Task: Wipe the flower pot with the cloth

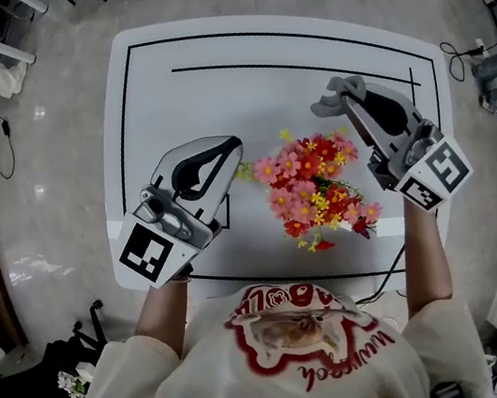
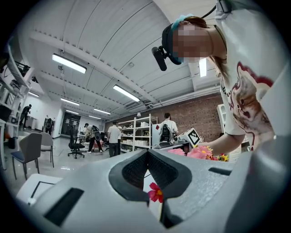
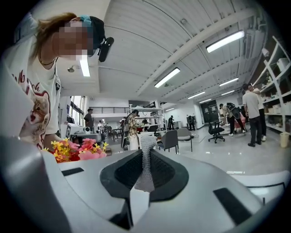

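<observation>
The right gripper (image 1: 356, 106) is clamped on the cloth (image 3: 146, 154), a grey waffle-weave strip that stands up between its pads and flops over at the tip. The left gripper (image 1: 232, 148) has its jaws drawn together on nothing; a single red bloom (image 2: 156, 192) shows only through the slit below their tips.

The flower pot sits at the middle of the table (image 1: 208, 76), but it is hidden in every view. From the head view a spread of pink, red and yellow flowers (image 1: 313, 187) covers it completely, so its wall and rim cannot be made out. It presumably stands upright beneath them.

The two grippers flank the flowers, left to their left and right to their right. Both point away from the person, running alongside the bouquet, not at it. The cloth hangs just beyond the far right edge of the flowers, close but apart. The left gripper's tips are just beside the flowers' far left edge.

The right hand carries the cloth and is the one placed to wipe. The pot's wall lies inward and below the cloth, under the overhanging blooms, so the cloth likely has to come in low from the right side to reach it without crushing petals.
</observation>
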Available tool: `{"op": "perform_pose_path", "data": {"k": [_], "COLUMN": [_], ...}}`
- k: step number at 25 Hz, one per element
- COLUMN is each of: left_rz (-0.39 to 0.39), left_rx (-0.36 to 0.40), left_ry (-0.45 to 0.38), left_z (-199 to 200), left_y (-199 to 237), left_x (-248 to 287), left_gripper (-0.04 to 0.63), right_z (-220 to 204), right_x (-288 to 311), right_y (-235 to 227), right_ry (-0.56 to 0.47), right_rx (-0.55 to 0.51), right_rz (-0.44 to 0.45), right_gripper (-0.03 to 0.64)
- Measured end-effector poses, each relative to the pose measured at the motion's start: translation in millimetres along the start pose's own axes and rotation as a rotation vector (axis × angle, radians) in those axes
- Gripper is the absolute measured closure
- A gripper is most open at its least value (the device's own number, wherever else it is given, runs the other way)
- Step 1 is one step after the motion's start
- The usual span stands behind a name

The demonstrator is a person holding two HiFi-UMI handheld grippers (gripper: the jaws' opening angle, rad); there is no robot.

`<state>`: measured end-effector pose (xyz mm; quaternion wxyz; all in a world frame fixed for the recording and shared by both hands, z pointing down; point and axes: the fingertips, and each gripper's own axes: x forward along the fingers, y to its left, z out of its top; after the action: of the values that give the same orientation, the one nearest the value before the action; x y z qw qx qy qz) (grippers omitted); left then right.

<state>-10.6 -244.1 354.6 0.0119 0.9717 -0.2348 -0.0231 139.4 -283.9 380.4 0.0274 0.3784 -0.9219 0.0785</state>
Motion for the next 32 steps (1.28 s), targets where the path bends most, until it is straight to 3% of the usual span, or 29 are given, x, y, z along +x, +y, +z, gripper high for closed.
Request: {"op": "perform_pose_path", "data": {"k": [14, 32], "left_rz": [0.036, 0.025], "left_rx": [-0.034, -0.053], "left_ry": [0.032, 0.052], "left_z": [-26, -32], "left_y": [12, 8], "left_x": [3, 7], "left_gripper": [0.592, 0.592], "right_z": [-55, -80], "right_x": [29, 33], "right_y": [16, 35], "right_ry": [0.115, 0.195], "right_rx": [0.08, 0.097], "right_rz": [0.148, 0.27], "right_gripper": [0.584, 0.583]}}
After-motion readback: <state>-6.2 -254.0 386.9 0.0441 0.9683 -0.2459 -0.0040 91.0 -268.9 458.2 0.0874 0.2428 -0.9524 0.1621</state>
